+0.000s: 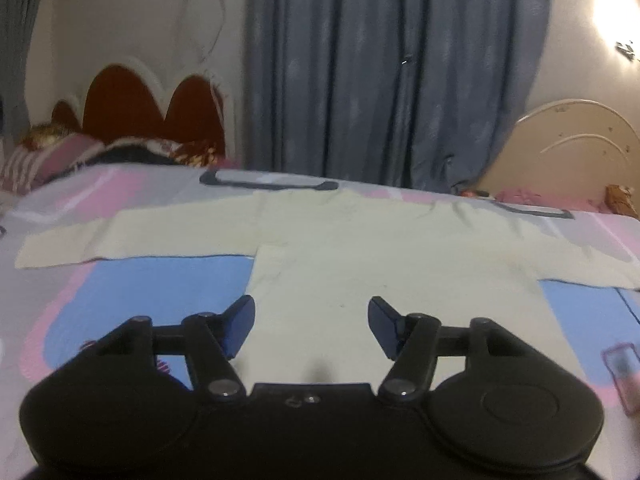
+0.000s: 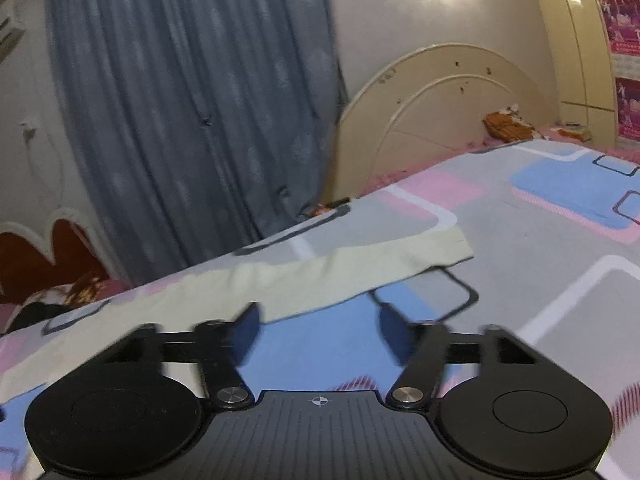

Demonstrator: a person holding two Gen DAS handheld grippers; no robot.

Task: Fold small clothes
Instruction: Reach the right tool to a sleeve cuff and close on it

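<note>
Left wrist view: pale shirt [image 1: 352,248] lies flat on the bedsheet [image 1: 168,280], left gripper [image 1: 311,326] and right gripper [image 2: 318,332] both agape, empty; a shallow pinch could grab sheet too.

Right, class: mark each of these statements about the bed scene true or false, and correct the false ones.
1. The shirt lies flat with both sleeves spread out. True.
2. The left claw grips the shirt. False: its jaws stand apart over the shirt, pinching nothing.
3. The curtain is red. False: it is grey-blue.
4. The right claw is over the bedsheet, near a sleeve. True.
5. The shirt is already folded. False: no fold yet.
</note>
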